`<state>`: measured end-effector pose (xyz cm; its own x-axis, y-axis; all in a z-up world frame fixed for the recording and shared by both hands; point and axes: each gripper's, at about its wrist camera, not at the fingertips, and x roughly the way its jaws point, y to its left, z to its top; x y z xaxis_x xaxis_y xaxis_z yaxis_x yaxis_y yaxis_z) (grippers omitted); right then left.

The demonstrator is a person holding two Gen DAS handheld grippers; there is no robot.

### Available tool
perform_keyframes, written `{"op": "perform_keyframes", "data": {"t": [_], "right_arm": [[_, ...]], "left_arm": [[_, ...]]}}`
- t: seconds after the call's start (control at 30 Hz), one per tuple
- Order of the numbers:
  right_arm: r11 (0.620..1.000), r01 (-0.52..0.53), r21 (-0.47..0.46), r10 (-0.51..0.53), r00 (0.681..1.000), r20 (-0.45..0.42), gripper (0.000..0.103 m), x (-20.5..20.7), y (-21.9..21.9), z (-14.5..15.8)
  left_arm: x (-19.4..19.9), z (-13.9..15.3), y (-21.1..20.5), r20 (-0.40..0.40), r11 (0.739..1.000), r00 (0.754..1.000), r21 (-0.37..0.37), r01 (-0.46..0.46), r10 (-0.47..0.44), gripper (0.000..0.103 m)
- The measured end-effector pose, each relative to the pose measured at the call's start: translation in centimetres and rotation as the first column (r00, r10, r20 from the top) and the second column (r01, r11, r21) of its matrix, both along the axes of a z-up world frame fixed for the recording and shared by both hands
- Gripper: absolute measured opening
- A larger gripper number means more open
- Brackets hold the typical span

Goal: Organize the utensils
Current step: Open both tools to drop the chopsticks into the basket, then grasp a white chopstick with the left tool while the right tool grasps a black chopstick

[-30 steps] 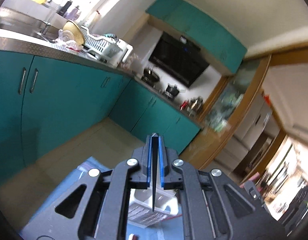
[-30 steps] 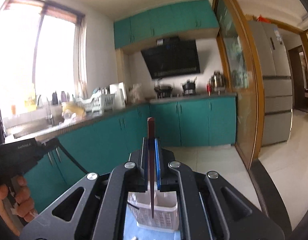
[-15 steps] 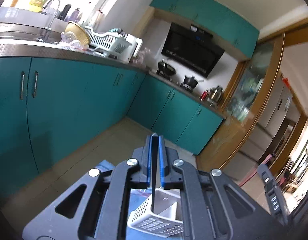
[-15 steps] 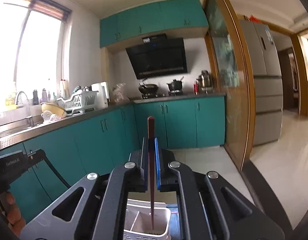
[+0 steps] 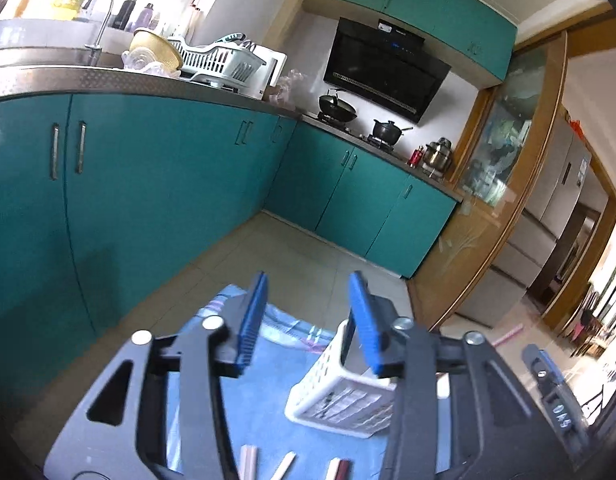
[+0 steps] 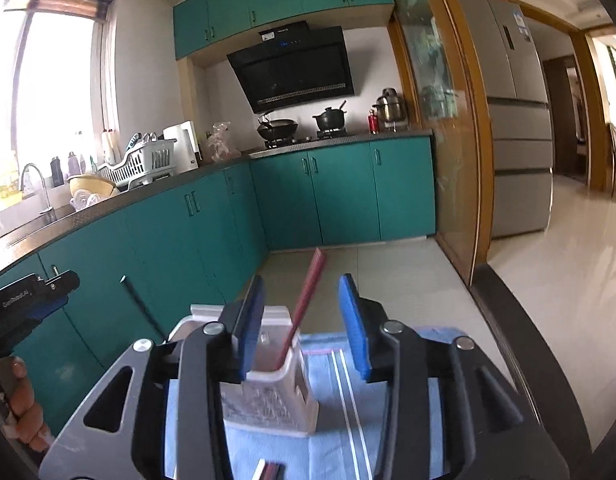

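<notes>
A white slotted utensil holder [image 6: 273, 396] stands on a blue cloth [image 6: 348, 432]; it also shows in the left wrist view [image 5: 340, 400]. A dark red chopstick [image 6: 308, 304] leans in it, and a thin black chopstick [image 6: 141, 306] sticks up at its left side. My right gripper [image 6: 303, 328] is open just above the holder, with the red chopstick between its jaws but untouched. My left gripper [image 5: 308, 320] is open and empty above the cloth, left of the holder. Loose chopstick ends [image 5: 283, 466] lie on the cloth near the bottom edge.
Teal cabinets [image 5: 155, 184] run along the left and far side under a counter with a sink, dish rack [image 5: 215, 60] and stove pots. A wood-framed glass door [image 5: 496, 208] and a fridge [image 6: 516, 120] stand to the right. Tiled floor lies beyond the cloth.
Both grippers have opened. The right let go of the red chopstick, which now leans in the holder. The left let go of the black chopstick, which now stands at the holder.
</notes>
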<state>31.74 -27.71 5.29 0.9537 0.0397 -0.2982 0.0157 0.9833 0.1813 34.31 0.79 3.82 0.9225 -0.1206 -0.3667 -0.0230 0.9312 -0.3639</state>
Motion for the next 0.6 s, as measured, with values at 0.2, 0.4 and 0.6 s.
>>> {"op": "perform_keyframes", "data": {"t": [0.2, 0.4, 0.6], "right_arm": [[0.998, -0.021, 0.06, 0.034, 0.975, -0.218, 0.042, -3.3, -1.2, -5.5], [0.985, -0.138, 0.103, 0.172, 0.827, -0.535, 0.042, -1.1, 2.1, -14.5], [0.973, -0.205, 0.109, 0.228, 0.753, -0.618, 0.042, 1.0, 5.8, -17.4]], "left_arm": [[-1.5, -6.1, 0.3, -0.232, 0.984, 0.972, 0.158, 0.081, -0.043, 0.061], [-2.0, -14.9, -1.8, -0.483, 0.93, 0.867, 0.247, 0.272, -0.125, 0.047], [-2.7, -18.1, -4.3, -0.565, 0.888, 0.802, 0.246, 0.388, -0.193, 0.046]]}}
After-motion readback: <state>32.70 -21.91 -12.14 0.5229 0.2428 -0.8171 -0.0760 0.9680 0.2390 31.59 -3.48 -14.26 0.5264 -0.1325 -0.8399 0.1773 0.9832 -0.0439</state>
